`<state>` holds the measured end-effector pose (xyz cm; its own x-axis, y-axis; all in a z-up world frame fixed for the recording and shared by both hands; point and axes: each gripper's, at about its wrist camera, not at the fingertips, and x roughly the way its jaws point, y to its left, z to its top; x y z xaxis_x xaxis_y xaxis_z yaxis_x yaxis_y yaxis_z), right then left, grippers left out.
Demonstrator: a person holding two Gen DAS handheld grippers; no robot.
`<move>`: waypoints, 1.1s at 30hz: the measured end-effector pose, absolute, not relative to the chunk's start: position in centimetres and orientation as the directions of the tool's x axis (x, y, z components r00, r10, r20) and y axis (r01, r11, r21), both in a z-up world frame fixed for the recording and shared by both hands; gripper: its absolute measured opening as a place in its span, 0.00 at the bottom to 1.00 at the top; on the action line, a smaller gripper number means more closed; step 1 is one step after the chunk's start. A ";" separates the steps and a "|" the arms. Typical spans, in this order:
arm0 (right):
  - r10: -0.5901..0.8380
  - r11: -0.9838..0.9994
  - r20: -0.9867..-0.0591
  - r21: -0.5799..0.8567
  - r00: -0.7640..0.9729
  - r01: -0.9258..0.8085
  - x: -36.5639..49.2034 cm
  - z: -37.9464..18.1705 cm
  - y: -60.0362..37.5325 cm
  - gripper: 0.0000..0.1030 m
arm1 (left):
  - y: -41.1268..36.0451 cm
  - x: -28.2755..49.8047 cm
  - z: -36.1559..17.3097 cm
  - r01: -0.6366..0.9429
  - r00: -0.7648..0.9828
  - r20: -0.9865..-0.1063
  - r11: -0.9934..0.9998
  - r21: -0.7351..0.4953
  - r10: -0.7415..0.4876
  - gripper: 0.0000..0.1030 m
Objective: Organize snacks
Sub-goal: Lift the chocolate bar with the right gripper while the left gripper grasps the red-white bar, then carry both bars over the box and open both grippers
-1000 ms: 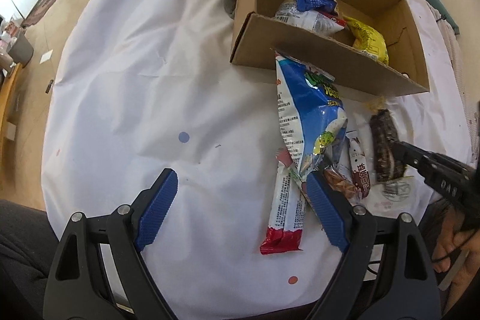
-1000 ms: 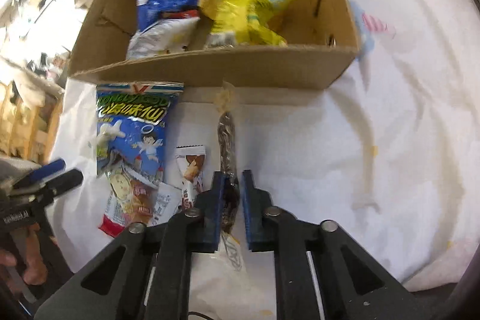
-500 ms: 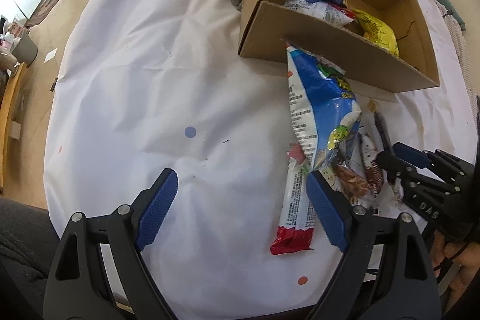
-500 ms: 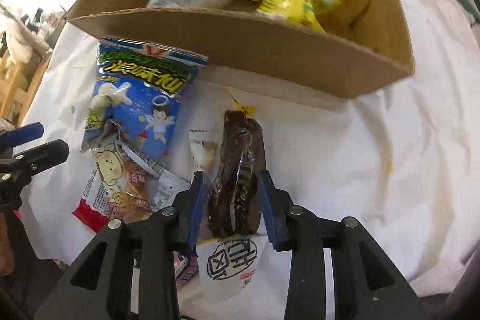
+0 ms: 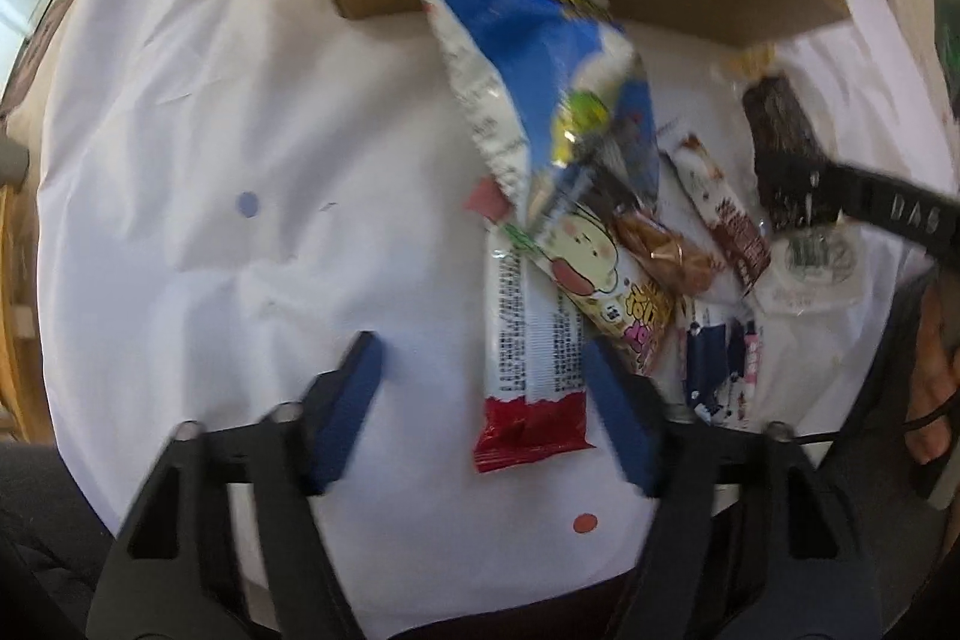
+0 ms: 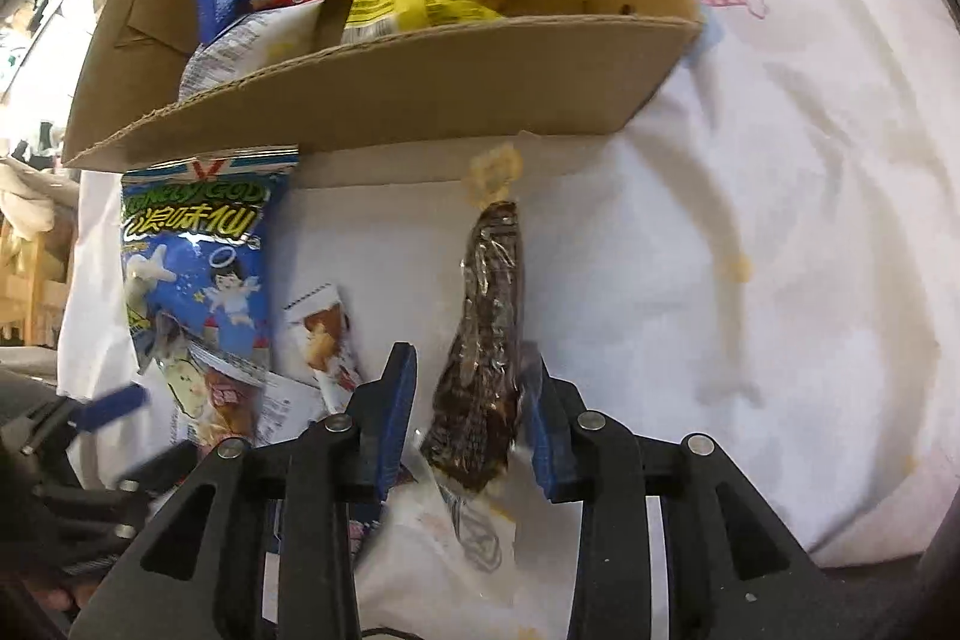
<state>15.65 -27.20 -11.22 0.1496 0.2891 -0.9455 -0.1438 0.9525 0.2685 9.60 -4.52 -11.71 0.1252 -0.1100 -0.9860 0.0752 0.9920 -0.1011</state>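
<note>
- Right wrist view: the dark snack bar (image 6: 486, 340) sits lengthwise between the fingers of the right gripper (image 6: 474, 400), below the front wall of the cardboard box (image 6: 384, 100). Its far end points at that wall.
- Risk: the hold is on the near end only, on slick clear wrapping. The long free end may droop, twist out, or catch the box wall on the way in.
- Risk: the left gripper (image 5: 486, 409) is off-centre over the red-ended packet (image 5: 534, 340). A cartoon-printed packet (image 5: 600, 274) and the blue bag (image 5: 540, 58) overlap the top of that packet. Closing from here may shove the packet across the counter (image 5: 210, 160) or drag its neighbours along.
- Right fingers: drawn in close on both sides of the bar. One pad is against the wrapper; a sliver of gap seems to remain on the other side, though blur makes this uncertain. Judged clamped on the wrapper.
- Left fingers: about half spread and just been closing, with the red-ended packet between them. One pad is near its edge, the other well clear. Nothing is gripped.
</note>
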 end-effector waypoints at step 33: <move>0.560 0.820 -0.640 0.516 0.526 -0.245 19.0 2.9 -28.6 0.12 | -1.2 18.1 4.4 -0.012 0.589 -0.808 1.000 -0.019 -0.008 0.26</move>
<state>18.98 -28.64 2.91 0.5263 0.5600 -0.6399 -0.2453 0.8205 0.5164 18.07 -1.15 4.44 0.5890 -0.0076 -0.8081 -0.0125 0.9998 -0.0185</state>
